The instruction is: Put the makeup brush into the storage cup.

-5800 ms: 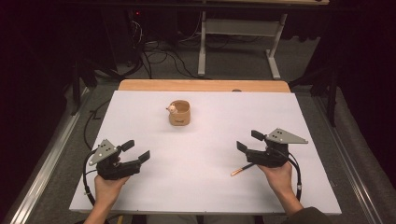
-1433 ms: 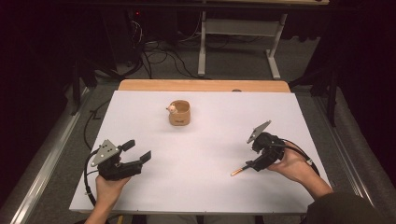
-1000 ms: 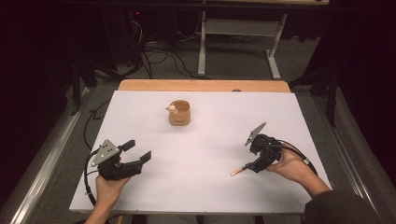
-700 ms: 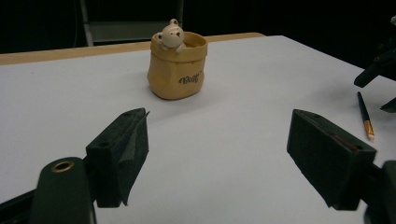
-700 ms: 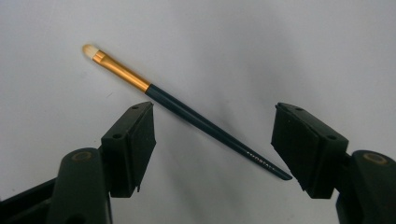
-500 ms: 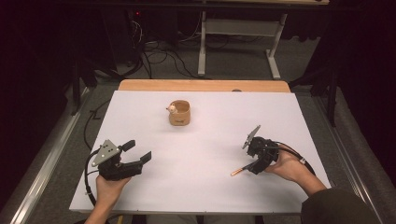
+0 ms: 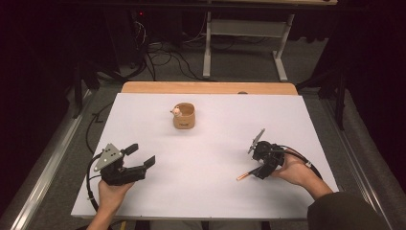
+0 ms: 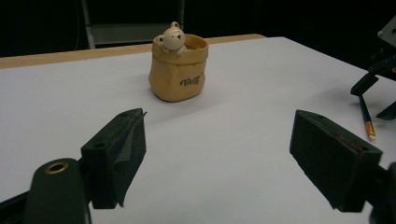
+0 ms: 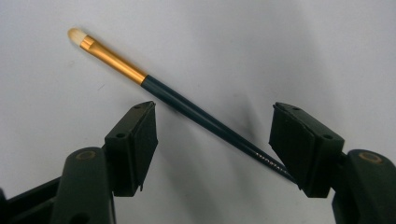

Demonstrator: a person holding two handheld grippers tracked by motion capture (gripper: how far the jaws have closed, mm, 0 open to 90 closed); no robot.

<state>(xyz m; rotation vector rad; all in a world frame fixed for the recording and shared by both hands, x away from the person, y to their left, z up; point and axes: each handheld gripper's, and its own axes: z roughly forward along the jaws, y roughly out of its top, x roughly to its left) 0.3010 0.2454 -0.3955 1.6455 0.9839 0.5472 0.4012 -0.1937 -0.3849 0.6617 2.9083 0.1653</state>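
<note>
The right tool (image 9: 212,144), jaws narrowing but not yet gripping, straddles a dark-handled paintbrush (image 9: 187,107) lying flat on the white bench (image 7: 210,191), ready to lift it, perhaps toward the bear-topped pot (image 7: 184,116), while the left tool (image 7: 139,155) waits wide and empty.

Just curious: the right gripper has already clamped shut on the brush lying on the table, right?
Not quite. The right gripper is over the brush on the table, but its jaws stand open either side of the handle, not clamped. The right gripper view shows this.
</note>
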